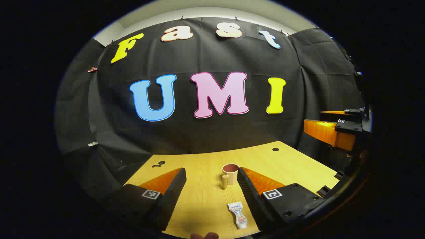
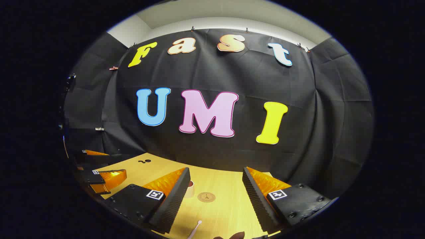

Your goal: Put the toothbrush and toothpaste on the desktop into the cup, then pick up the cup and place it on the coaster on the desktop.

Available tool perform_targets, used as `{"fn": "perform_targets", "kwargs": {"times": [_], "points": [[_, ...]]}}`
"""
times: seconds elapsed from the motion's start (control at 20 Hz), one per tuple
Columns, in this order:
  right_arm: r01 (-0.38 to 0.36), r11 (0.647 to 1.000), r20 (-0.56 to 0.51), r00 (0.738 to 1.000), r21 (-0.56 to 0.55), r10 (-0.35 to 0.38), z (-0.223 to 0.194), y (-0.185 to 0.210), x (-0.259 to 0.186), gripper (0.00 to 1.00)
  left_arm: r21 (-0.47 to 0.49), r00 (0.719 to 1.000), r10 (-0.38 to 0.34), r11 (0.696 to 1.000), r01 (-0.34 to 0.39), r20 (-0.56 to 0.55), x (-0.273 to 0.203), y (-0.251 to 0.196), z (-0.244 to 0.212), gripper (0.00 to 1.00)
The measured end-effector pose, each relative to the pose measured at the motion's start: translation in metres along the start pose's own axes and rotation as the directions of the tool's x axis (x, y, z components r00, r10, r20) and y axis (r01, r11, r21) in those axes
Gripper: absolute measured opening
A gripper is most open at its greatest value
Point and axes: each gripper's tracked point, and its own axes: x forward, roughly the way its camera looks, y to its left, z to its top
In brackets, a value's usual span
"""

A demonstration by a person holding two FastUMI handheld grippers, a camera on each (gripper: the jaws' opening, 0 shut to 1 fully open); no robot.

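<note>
In the left gripper view a brown cup point(image 1: 230, 173) stands upright on the wooden desktop point(image 1: 202, 199), its handle toward me. A small white toothpaste tube point(image 1: 238, 215) lies flat near the front edge. My left gripper point(image 1: 211, 171) hovers open over both, with the tube close to its right-hand finger. In the right gripper view a round brown coaster point(image 2: 206, 197) lies on the desktop ahead of my open right gripper point(image 2: 216, 170). The cup point(image 2: 190, 187) peeks out behind that gripper's left-hand finger. The pale end of the toothbrush point(image 2: 196, 228) shows at the bottom edge.
The right gripper point(image 1: 313, 118) is seen off the table's right side in the left gripper view, and the left gripper point(image 2: 114, 163) at the left in the right gripper view. Small dark holes point(image 1: 275, 149) mark the desktop's far corners. A fingertip point(image 1: 204, 236) shows at the bottom.
</note>
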Motion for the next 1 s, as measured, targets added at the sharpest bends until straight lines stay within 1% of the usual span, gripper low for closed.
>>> {"fn": "perform_targets", "kwargs": {"times": [0.75, 1.0], "points": [[0.002, 1.0, -0.029, 1.0, 0.004, -0.001, -0.014, -0.01, 0.016, 0.97, 0.008, 0.999, -0.014, 1.0, 0.015, -0.05, 0.022, -0.014, -0.017, 0.96], [0.003, 1.0, -0.05, 0.999, 0.002, -0.003, -0.024, -0.018, 0.017, 0.97, -0.005, 0.993, -0.042, 0.999, 0.042, -0.112, 0.025, -0.031, -0.039, 0.96]]}}
